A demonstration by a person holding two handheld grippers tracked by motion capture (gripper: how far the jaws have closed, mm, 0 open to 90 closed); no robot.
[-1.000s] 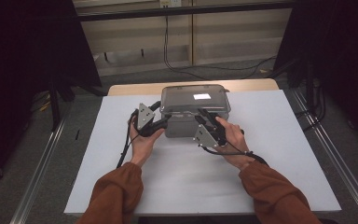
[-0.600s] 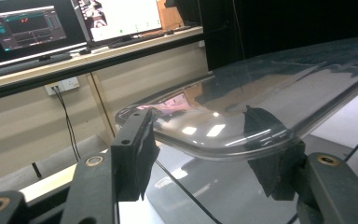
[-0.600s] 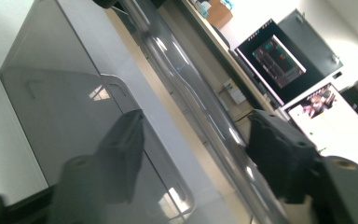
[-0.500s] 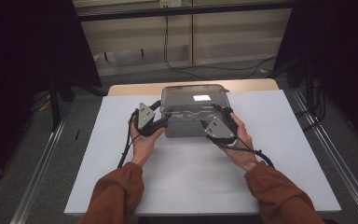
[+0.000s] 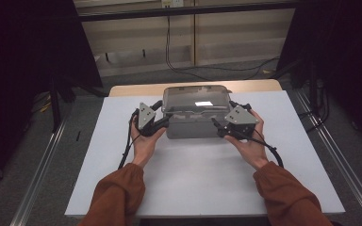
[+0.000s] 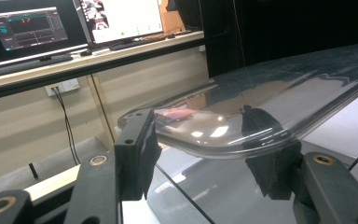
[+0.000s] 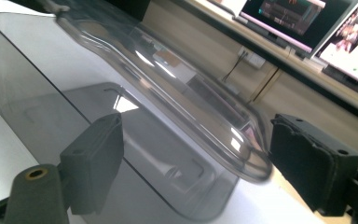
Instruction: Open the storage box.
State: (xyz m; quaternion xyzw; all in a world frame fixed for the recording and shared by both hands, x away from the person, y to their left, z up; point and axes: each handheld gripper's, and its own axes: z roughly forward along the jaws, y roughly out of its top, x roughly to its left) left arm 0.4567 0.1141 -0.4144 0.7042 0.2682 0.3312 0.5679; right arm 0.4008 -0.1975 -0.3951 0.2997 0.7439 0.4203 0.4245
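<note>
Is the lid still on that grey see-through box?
Yes, the clear lid sits along the top of the grey box.

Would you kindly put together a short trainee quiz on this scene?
1. True or false: the grey box stands on the white table.
2. The left gripper and right gripper are: A at opposite ends of the box; B side by side at one end; C far from it.
3. What lies between the right gripper's fingers?
Key: 1 true. 2 A. 3 A corner of the box's clear lid; the fingers are open and have just been opening.
</note>
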